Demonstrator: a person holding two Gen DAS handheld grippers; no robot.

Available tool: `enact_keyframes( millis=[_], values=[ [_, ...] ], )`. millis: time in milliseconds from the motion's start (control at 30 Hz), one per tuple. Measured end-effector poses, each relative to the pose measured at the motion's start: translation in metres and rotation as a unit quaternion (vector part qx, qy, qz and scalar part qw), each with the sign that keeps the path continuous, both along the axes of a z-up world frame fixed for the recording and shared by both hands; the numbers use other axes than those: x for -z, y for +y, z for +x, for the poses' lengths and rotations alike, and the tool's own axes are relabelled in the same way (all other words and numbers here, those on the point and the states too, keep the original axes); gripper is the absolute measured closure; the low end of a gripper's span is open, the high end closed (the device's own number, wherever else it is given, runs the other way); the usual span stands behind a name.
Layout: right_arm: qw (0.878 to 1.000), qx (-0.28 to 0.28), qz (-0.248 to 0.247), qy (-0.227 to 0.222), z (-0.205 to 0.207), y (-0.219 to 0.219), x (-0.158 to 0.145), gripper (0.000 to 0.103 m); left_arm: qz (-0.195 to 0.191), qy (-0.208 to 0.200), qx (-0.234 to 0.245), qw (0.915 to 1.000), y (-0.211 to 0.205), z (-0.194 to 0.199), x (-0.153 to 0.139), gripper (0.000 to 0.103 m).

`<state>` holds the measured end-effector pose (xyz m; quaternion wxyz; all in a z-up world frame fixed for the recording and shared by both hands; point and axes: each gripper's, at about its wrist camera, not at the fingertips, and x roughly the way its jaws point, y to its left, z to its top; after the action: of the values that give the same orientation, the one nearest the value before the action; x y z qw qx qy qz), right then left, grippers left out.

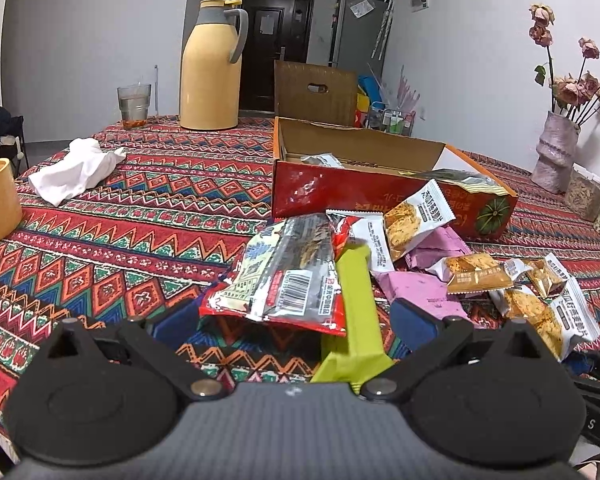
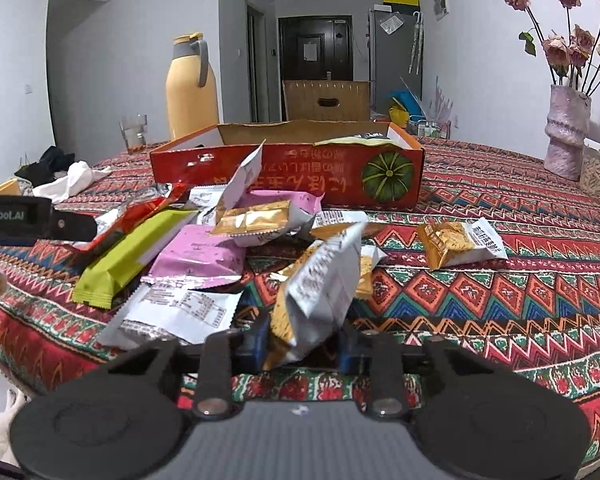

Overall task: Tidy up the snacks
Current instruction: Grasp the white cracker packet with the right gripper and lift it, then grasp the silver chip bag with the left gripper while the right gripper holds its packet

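The right gripper (image 2: 304,344) is pinching a white-and-gold packet (image 2: 320,280), jaws closed on its lower end, lifting it off the table's near edge. The left gripper (image 1: 296,320) is gaping wide around a red-trimmed packet (image 1: 284,276) and a green bar (image 1: 356,304), gripping neither. Next, I judge, the packet needs carrying into the red box (image 2: 288,172) mid-table.

A lived-in home dining area: a patterned woven tablecloth (image 1: 140,216), a yellow thermos jug (image 1: 210,68), dried roses in a pink vase (image 2: 566,132), a grey refrigerator (image 1: 358,32) and dark entry door (image 1: 274,40) behind.
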<state>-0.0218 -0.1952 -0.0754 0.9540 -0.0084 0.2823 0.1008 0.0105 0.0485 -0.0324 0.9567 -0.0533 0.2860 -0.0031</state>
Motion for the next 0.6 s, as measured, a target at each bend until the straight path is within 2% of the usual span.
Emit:
enact_keyframes(
  millis=[267,600],
  values=[
    [0.999,0.000,0.017,-0.032,-0.006,-0.007,-0.010,0.085,-0.001,-0.001,-0.002,1.0000,0.001,0.001,-0.002,0.000],
    [0.996,0.013,0.031,-0.079,-0.008,-0.020,-0.032,0.085,-0.001,-0.002,-0.018,0.9998,0.010,0.014,-0.003,0.000]
  ],
)
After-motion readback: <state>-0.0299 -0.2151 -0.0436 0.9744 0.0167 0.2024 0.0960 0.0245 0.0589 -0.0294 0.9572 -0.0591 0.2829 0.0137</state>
